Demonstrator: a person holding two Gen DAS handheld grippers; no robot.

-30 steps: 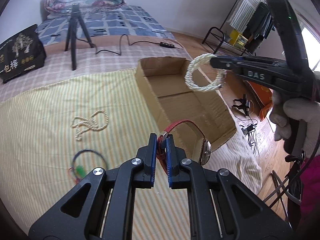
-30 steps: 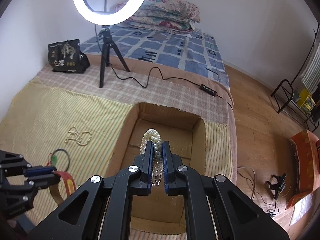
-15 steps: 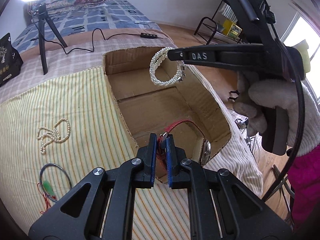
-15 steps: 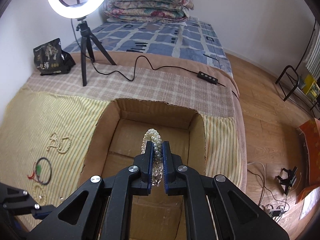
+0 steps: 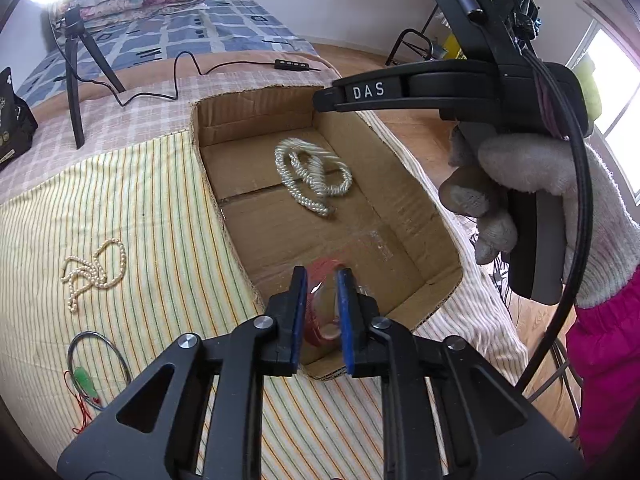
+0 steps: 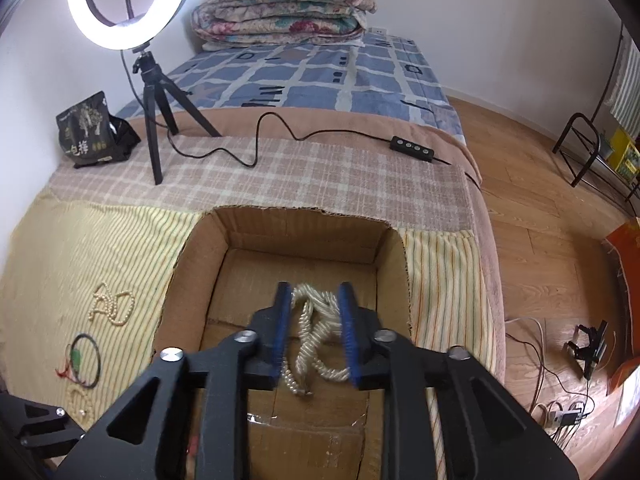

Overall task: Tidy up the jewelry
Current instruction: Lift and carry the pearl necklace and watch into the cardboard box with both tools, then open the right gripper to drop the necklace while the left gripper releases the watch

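Observation:
An open cardboard box (image 5: 248,112) sits sunk in the striped yellow cloth. My left gripper (image 5: 322,276) hangs over the box's near end, its jaws opening. A red-strapped watch (image 5: 320,320) shows blurred between and below them, and the pads are not pressing on it. My right gripper (image 6: 314,292), held by a white-gloved hand (image 5: 532,184), is above the box's far half with its jaws opening. The white pearl bracelet (image 6: 314,336) lies loose and blurred on the box floor beneath it, and in the left wrist view the same pearl bracelet (image 5: 312,176) lies mid-box.
On the cloth left of the box lie a cream pearl necklace (image 5: 94,270) and a black cord loop with a green pendant (image 5: 86,376). Behind the box stand a ring light tripod (image 6: 154,92) with its cable and a black bag (image 6: 94,132). Wooden floor lies to the right.
Both grippers moved in over the box and their jaws parted. The pearl bracelet dropped from the right jaws onto the box floor. The red watch slipped loose in the left jaws.

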